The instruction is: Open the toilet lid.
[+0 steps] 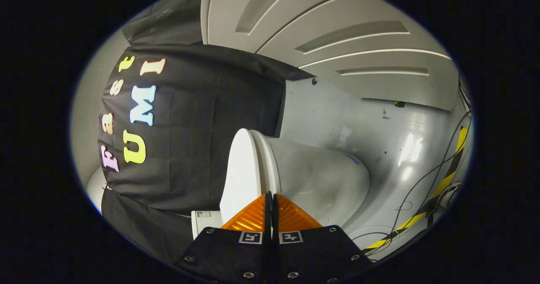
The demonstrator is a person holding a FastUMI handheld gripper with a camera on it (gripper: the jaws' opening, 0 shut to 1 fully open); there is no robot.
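The gripper (270, 196) had its two fingers pressed close together, tip to tip, with only a thin dark line between them and nothing held. Just ahead of the tips, at about twelve o'clock from them, stood the toilet (312, 178). The whole view was turned on its side, so the toilet looked tipped over. Its lid (238, 170) was the flat white part at about eleven o'clock from the fingertips, and it seemed to lie shut against the seat (266, 161), the thin white band right next to it. The seam where lid and seat met ran in a long line from the fingertips away toward twelve o'clock — so the fingers pointed almost straight along that seam, right at its near end. The bowl (325, 182) bulged out to about two o'clock, and its inside was hidden, so I could not tell what was in it. A small white box (204, 223) sat by the lid at about nine o'clock from the tips. Past the bowl was the shiny grey floor (379, 128), with thin cables (426, 182) and a striped tape line (443, 182) at about three o'clock. I think the next move needed a fingertip to slip under the lid's edge — the lid had not been lifted yet.
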